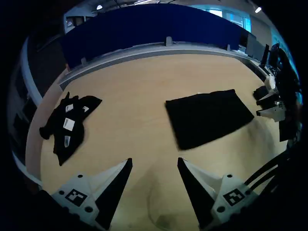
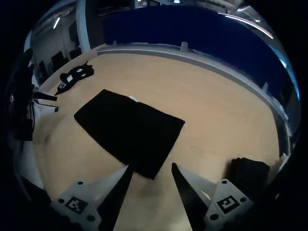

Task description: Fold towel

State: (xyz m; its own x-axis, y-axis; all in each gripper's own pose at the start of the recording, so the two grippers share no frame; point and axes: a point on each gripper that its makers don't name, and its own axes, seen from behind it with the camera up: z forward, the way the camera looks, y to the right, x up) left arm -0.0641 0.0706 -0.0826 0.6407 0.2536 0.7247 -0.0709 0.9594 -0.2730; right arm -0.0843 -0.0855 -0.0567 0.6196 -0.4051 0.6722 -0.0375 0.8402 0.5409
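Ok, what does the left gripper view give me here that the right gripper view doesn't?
Left gripper view: the left gripper up close, jaws open over bare wooden table, with the right gripper farther off at the right edge.
Right gripper view: the right gripper up close, jaws open at the near edge of the towel, plus what looks like a stack of folded dark cloth at lower right.
Shared: the flat black towel, the crumpled black cloth with white tags, and the blue partition behind the table.

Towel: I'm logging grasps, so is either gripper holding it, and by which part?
Nothing is held. The left gripper and right gripper are both open, with nothing between their fingers, and the towel lies flat on the table.
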